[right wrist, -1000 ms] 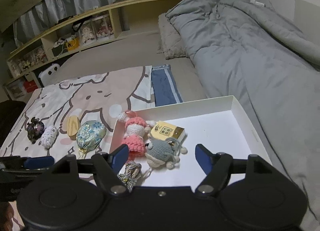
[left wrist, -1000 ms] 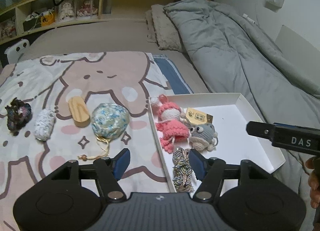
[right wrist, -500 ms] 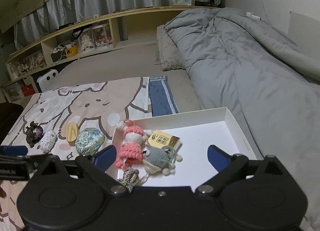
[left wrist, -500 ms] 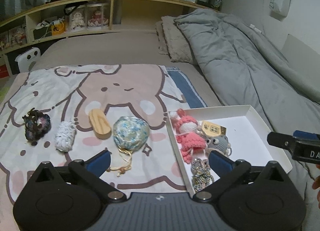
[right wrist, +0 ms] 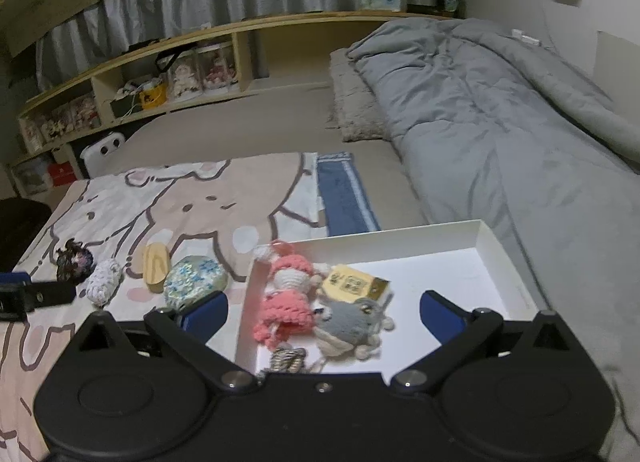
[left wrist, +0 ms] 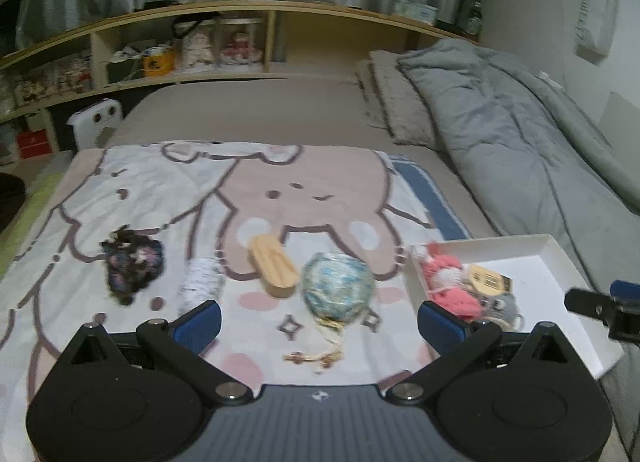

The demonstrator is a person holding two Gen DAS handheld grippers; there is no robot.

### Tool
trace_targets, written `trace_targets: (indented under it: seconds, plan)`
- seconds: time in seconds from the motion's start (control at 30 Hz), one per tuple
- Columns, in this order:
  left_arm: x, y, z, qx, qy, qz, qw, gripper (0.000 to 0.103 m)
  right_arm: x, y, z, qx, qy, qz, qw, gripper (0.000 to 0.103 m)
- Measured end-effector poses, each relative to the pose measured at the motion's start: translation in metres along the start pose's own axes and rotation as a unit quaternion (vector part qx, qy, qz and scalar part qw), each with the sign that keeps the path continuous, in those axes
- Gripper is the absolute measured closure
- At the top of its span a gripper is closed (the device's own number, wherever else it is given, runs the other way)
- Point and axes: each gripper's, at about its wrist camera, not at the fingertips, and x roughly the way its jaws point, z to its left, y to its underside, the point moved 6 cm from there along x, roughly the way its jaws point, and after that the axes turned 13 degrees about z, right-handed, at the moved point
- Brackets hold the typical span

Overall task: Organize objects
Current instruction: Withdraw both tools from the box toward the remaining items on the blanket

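Note:
On the cartoon blanket point(left wrist: 160, 189) lie a dark scrunchie point(left wrist: 132, 266), a white crochet roll point(left wrist: 200, 286), a wooden piece point(left wrist: 274, 270) and a floral pouch point(left wrist: 338, 292). My left gripper point(left wrist: 320, 322) hovers open just before the pouch, holding nothing. The white box point(right wrist: 460, 274) holds a pink crochet doll point(right wrist: 286, 298), a grey plush point(right wrist: 346, 322), a yellow card point(right wrist: 352, 282) and a braided cord point(right wrist: 288, 358). My right gripper point(right wrist: 322, 314) hangs over the box's near edge, its jaws opening, pads clear of the toys.
A grey duvet point(right wrist: 500, 121) and pillow point(right wrist: 352, 101) fill the bed's right side. Wooden shelves point(left wrist: 180, 61) with dolls and boxes run along the back. Bare sheet lies beyond the blanket. The box's right half shows bare white floor.
Both grippers opened wide. The left one drew back and swung left, from over the braided cord in the box to facing the floral pouch. The right one pulled back slightly.

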Motion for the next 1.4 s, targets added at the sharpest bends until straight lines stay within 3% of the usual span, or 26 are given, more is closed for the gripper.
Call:
trace_targets:
  seconds: [0.4, 0.87, 1.03, 1.27, 1.4]
  plan:
    - [0.002, 0.005, 0.072, -0.052, -0.026, -0.005, 0.9983, 0.000, 0.030, 0.001, 0.054, -0.012, -0.036, -0.001, 0.999, 0.000]
    - [0.030, 0.007, 0.097, -0.053, -0.027, -0.025, 0.9979, 0.000, 0.063, 0.006, 0.096, -0.008, -0.049, -0.027, 0.998, 0.000]
    - [0.042, 0.003, 0.100, -0.048, -0.019, -0.039, 0.9979, 0.000, 0.067, 0.004, 0.100, 0.026, -0.043, -0.073, 0.996, 0.000]
    - [0.062, -0.008, 0.108, -0.041, -0.023, -0.075, 0.9961, 0.000, 0.089, 0.002, 0.121, -0.004, -0.048, -0.068, 0.997, 0.000]
    - [0.079, -0.008, 0.114, -0.048, -0.017, -0.069, 0.9963, 0.001, 0.104, -0.001, 0.130, -0.013, -0.041, -0.069, 0.997, 0.000]
